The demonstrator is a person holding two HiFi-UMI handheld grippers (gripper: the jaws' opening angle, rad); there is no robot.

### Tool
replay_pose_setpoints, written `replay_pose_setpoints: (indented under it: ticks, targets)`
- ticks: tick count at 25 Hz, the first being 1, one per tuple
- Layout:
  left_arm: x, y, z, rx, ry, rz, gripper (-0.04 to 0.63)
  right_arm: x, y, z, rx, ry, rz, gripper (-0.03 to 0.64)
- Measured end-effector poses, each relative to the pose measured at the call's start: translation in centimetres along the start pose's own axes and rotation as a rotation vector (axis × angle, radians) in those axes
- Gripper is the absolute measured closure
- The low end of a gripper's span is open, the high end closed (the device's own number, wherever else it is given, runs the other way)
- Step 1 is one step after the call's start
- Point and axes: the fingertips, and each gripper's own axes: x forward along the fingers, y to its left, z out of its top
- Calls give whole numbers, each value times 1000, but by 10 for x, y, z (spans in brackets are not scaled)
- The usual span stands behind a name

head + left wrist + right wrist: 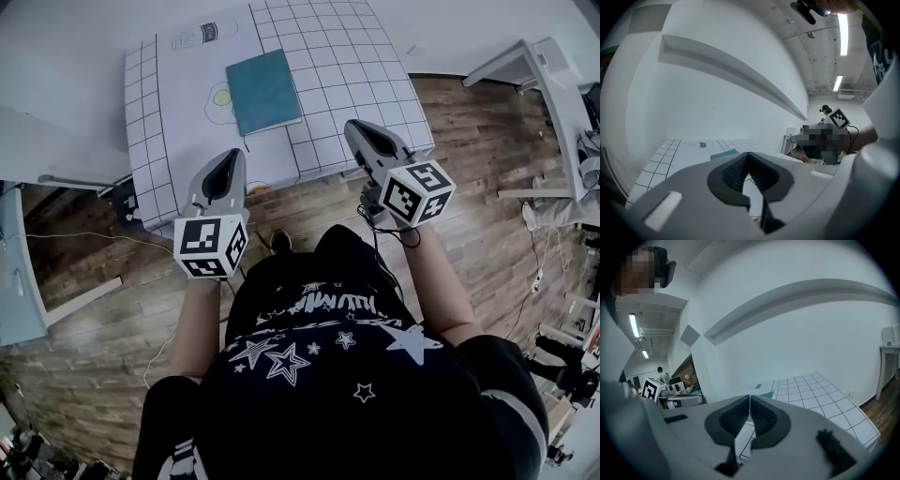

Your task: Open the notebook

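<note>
A closed teal notebook (263, 90) lies on the white grid-patterned table (337, 56), over a plain white sheet. My left gripper (236, 156) hovers at the table's near edge, short of the notebook's near left corner, its jaws shut with nothing in them. My right gripper (353, 127) is over the near right part of the table, to the right of the notebook, and also shut and empty. In the left gripper view the notebook (724, 154) shows just past the closed gripper (749, 154). In the right gripper view a teal sliver of the notebook (765, 394) peeks beyond the closed gripper (750, 397).
The sheet has a drawn egg (221, 97) and a drawn can (202, 36). A white desk (553, 94) stands at the right and another desk (14, 272) at the left. Cables lie on the wooden floor (94, 281). A marker cube (839, 118) shows far off.
</note>
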Motion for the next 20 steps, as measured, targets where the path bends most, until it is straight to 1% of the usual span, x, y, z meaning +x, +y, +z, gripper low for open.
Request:
replay_pose_setpoints:
  ticks: [6,7,8,10,13,16,18,20]
  targets:
    - [25,-14,-11,49,48,-12,583,6,-21,-1,21,-1,5,600]
    - [31,-16,-13,62,61,-10,557,9,-26,-1,22,1,12,600]
    - [38,-17,-15,74,76,-6,509,11,-30,0,24,3,22,600]
    - [52,-19,-19,108,101,20,484,17,-39,2,27,9,48,600]
    - [78,-25,-25,209,145,62,418,25,-56,9,26,19,86,600]
    - [108,-39,-40,302,219,65,368,33,-81,15,45,25,104,600]
    - [127,-44,-52,345,270,73,354,39,-95,18,56,33,120,600]
    - [145,-46,-64,403,326,93,347,45,-106,18,60,47,139,600]
